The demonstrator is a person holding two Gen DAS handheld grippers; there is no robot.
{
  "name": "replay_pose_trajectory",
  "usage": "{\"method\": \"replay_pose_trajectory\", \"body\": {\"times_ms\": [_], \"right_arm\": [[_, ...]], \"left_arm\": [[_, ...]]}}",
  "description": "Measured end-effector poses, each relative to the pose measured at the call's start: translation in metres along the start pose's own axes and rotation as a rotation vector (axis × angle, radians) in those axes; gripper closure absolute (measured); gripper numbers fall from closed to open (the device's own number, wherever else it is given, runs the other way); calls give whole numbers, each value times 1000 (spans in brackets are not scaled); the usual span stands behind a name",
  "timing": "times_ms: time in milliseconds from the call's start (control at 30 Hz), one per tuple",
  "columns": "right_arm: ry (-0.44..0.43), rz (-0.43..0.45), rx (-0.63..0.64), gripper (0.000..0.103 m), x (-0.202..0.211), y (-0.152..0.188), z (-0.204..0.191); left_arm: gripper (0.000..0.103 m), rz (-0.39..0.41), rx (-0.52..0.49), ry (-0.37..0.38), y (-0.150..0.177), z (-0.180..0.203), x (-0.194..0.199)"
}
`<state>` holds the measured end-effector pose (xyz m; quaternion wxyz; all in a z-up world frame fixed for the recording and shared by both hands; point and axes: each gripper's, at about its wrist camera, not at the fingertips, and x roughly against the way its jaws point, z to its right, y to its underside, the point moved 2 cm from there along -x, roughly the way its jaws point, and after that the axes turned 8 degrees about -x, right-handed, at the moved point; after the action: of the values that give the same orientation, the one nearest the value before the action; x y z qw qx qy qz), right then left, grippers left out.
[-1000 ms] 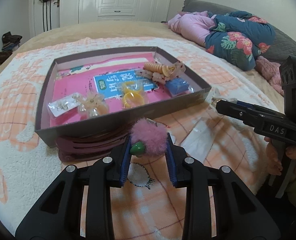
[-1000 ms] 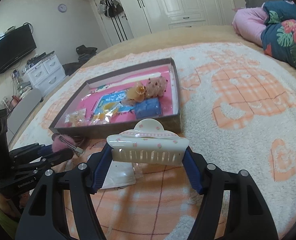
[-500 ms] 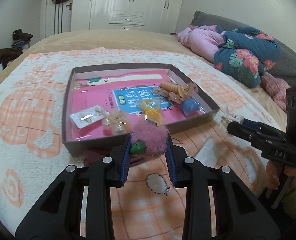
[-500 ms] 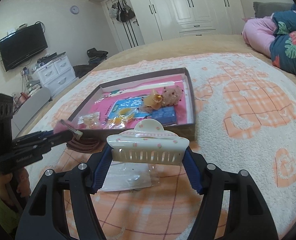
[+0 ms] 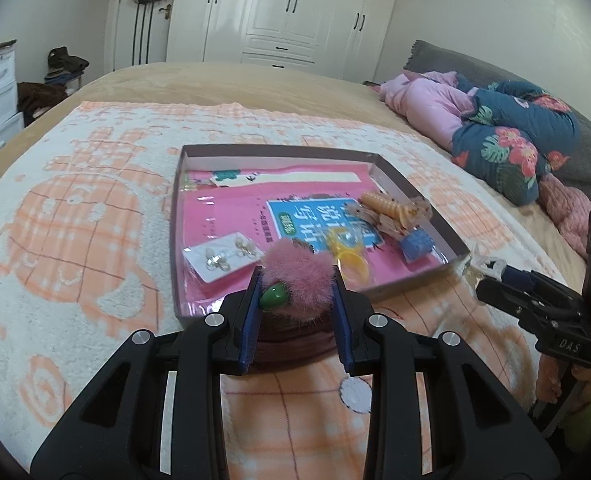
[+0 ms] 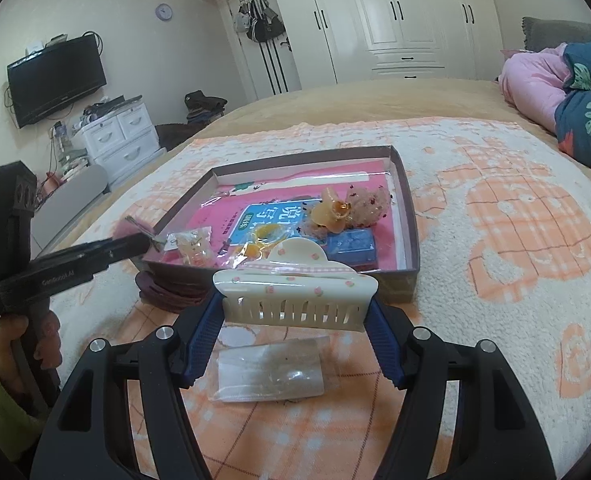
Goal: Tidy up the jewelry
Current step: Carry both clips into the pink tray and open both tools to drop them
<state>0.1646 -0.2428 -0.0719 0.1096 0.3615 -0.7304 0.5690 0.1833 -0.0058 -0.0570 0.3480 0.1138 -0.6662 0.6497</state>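
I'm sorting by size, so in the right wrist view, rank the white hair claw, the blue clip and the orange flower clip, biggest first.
As they look:
1. white hair claw, though it is nearest the camera, so unsure
2. and 3. blue clip and orange flower clip look alike

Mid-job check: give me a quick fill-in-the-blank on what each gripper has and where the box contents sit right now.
1. The left gripper is shut on a fluffy ____ pompom clip.
2. The right gripper holds a cream ____ clip between its jaws.
3. The blue block lies ____ the shallow box.
4. The clear plastic bag lies on the blanket, ____ the box.

Missing words: pink; claw; inside; outside
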Motion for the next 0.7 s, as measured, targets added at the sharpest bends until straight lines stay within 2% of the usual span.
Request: {"method": "replay_pose_trajectory", "body": {"times_ms": [300,700], "right_arm": [[5,17,19,39,-9,-16,-4],[34,43,10,39,-15,-37,9]], "left_arm": [[80,21,12,-10,-17,-8,-5],[80,36,-14,5,-41,6,-23]]}}
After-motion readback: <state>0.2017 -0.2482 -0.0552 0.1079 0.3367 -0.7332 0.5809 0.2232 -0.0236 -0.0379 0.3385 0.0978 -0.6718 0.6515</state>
